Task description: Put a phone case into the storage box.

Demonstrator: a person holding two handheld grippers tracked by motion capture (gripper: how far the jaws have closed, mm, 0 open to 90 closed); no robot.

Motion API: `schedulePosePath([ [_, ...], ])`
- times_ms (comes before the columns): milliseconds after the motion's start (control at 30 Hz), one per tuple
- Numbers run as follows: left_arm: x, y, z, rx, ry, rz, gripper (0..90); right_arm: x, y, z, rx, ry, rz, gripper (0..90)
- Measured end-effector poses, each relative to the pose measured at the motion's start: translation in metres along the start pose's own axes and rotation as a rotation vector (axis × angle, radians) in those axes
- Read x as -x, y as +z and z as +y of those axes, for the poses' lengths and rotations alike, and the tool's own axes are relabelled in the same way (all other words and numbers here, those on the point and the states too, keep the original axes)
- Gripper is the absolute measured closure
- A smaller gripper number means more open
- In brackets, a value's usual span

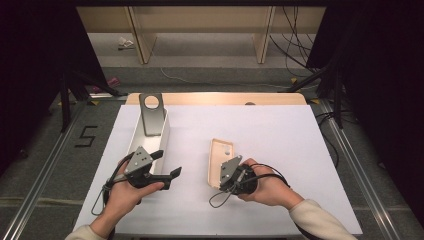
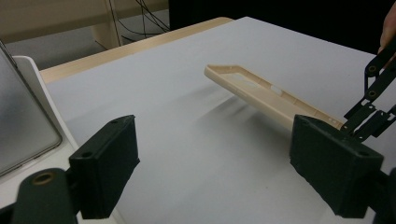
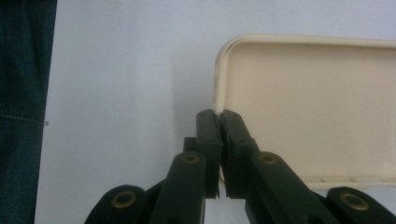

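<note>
1. The right hand-held gripper (image 1: 223,176) is clamped on the rim of a beige phone case (image 1: 218,161), near one of its corners; in the right gripper view the two jaws meet on the thin edge (image 3: 217,108) with no gap to be seen between them.
2. The phone case (image 2: 261,94) is tilted: its gripped end is lifted off the counter (image 1: 280,150), and a soft shadow lies on the white surface under it in the left gripper view. Whether its far end touches the counter I cannot tell.
3. The hollow inside of the case (image 3: 308,107) faces the right gripper's camera.
4. The left hand-held gripper (image 1: 167,162) stands wide open with nothing between its jaws; in its own view only bare counter shows between them.
5. It is held at the near end of a long white tray (image 1: 164,135) at the counter's left side, well apart from the case.
6. A grey metal plate with a round hole (image 1: 151,114) leans in the tray's far end.
</note>
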State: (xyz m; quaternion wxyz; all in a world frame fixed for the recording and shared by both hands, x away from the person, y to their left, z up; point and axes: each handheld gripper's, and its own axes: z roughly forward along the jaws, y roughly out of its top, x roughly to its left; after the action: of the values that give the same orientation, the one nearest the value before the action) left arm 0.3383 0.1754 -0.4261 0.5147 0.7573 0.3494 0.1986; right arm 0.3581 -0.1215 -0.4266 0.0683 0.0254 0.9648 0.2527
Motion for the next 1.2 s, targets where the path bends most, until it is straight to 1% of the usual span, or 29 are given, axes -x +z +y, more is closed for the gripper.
schedulePosePath([
  [67,0.000,0.000,0.000,-0.001,-0.002,0.000,15.4,0.000,-0.002,0.000,0.022,0.003,-0.004,87.4],
  [200,0.000,0.002,0.002,0.001,0.000,-0.003,15.4,0.000,-0.004,-0.001,0.036,0.004,-0.006,87.4],
  [267,0.000,0.003,0.003,0.001,-0.004,-0.006,15.5,-0.001,-0.005,-0.002,0.042,0.008,-0.001,87.4],
  [433,0.001,0.009,0.008,-0.009,-0.010,-0.016,16.2,-0.001,-0.008,-0.007,0.059,0.013,-0.006,87.4],
  [667,0.002,0.017,0.017,-0.018,-0.008,-0.023,16.8,-0.003,-0.014,-0.012,0.068,0.018,-0.013,87.4],
  [800,0.005,0.025,0.026,-0.018,-0.001,-0.039,17.4,-0.005,-0.017,-0.013,0.083,0.018,-0.017,87.4],
  [1000,0.010,0.043,0.039,-0.038,0.008,-0.066,19.1,-0.009,-0.016,-0.013,0.079,0.015,-0.017,87.4],
  [1100,0.013,0.053,0.044,-0.048,0.006,-0.079,19.3,-0.010,-0.017,-0.013,0.083,0.010,-0.012,87.4],
  [1200,0.014,0.061,0.049,-0.055,-0.005,-0.090,19.7,-0.011,-0.018,-0.013,0.084,0.010,-0.015,87.4],
])
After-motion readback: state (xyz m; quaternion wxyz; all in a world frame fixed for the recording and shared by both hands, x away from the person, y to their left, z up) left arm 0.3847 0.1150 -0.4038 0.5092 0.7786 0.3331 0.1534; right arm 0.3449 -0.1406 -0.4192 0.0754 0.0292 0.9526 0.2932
